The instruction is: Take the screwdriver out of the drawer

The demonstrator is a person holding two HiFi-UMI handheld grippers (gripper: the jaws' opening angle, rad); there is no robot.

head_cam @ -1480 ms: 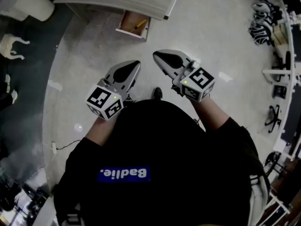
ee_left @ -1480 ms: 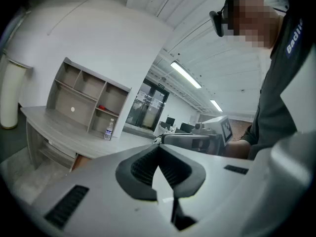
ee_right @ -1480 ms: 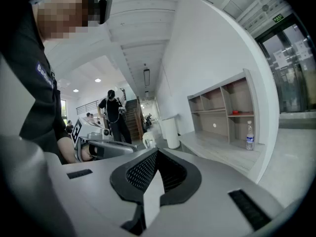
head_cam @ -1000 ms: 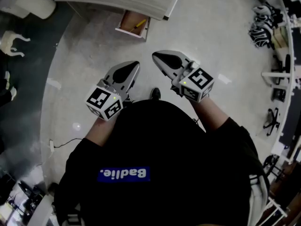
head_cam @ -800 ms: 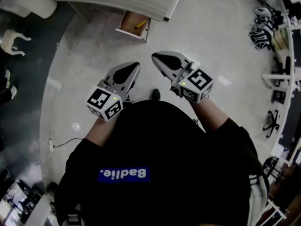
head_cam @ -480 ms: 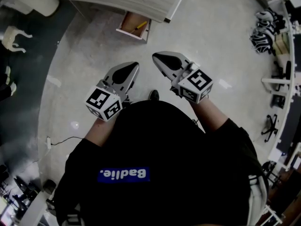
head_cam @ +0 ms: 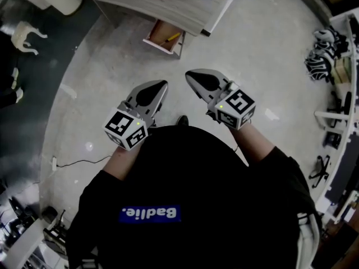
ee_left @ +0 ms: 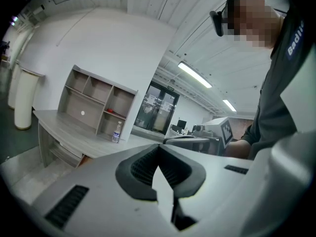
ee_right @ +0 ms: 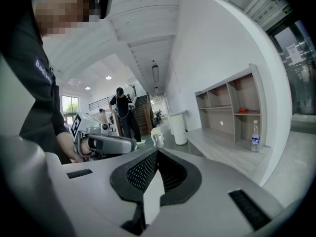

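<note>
Yellow-handled screwdriver (head_cam: 172,37) lies in the open wooden drawer (head_cam: 159,31) under the grey desk (head_cam: 157,1), well apart from both tools. Left gripper (head_cam: 161,84) and right gripper (head_cam: 189,74) are held in front of the torso, jaws pressed together, nothing in them, likely just carried for the approach. Screwdriver tip is too small to make out. The desk edge hides the drawer's rear.

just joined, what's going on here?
A person stands on the floor, back from the desk, with a gripper in each hand. The left gripper and right gripper both have their jaws together with nothing in them. The drawer under the desk is open, and the yellow screwdriver lies inside, not yet reached.
</note>
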